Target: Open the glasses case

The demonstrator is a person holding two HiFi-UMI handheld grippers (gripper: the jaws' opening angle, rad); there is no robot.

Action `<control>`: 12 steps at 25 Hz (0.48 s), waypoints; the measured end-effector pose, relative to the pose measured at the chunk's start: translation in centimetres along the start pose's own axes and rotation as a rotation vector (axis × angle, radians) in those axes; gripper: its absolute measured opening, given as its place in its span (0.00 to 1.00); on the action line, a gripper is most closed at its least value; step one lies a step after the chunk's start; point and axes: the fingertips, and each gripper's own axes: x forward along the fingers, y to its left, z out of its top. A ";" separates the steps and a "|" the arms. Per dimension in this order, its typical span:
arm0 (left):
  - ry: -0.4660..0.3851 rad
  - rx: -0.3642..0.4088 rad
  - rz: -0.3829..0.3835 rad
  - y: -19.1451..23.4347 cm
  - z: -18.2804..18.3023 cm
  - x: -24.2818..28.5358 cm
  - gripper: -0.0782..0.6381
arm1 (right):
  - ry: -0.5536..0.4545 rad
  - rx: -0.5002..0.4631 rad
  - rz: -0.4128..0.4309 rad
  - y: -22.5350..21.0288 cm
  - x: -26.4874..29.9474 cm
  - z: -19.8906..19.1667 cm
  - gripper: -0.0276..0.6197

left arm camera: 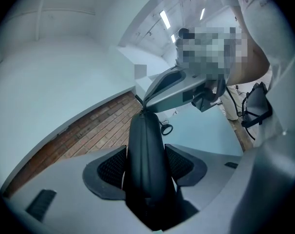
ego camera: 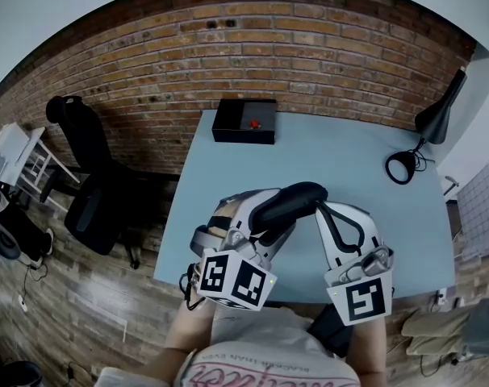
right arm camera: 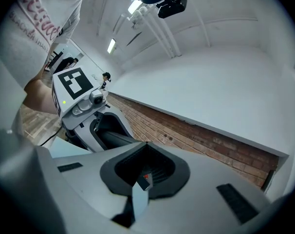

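Glasses case point(ego camera: 289, 201) up in air over near edge of table point(ego camera: 349, 160), between both grippers. Left gripper point(left arm camera: 145, 165) clamps case body across its middle. Right gripper point(right arm camera: 146, 147) pinched tight at case's far tip (thin tab caught there? cannot tell).

Risks:
- Pull with nothing caught: right jaws slide off tip.
- Smooth rounded shell twists or squirts out of left pads point(left arm camera: 108, 168) under tug, drops onto table.

Case: dark, matte, long rounded pod, tapering to tip. Pads: black, ribbed rubber. Gripper bodies: grey hard plastic.
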 end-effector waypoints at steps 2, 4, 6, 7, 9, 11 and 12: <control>0.015 0.013 0.019 0.1 -0.1 0.2 0.47 | -0.018 0.036 0.007 0.2 0.0 0.5 0.07; 0.048 0.036 0.050 0.4 -0.3 0.4 0.47 | -0.036 0.070 0.022 0.5 0.0 1.2 0.07; 0.062 0.041 0.076 0.8 -0.3 0.6 0.47 | -0.060 0.101 0.031 0.9 0.1 1.9 0.07; 0.061 0.038 0.085 0.9 -0.3 0.7 0.47 | -0.075 0.123 0.035 1.0 0.1 2.2 0.07; 0.058 0.034 0.092 1.0 -0.2 0.8 0.47 | -0.104 0.168 0.048 1.2 0.1 2.7 0.07; 0.050 0.031 0.086 0.9 -0.1 1.0 0.47 | -0.107 0.178 0.082 1.8 0.2 2.9 0.07; 0.044 0.028 0.081 0.8 0.1 1.0 0.47 | -0.095 0.167 0.099 2.2 0.3 2.8 0.07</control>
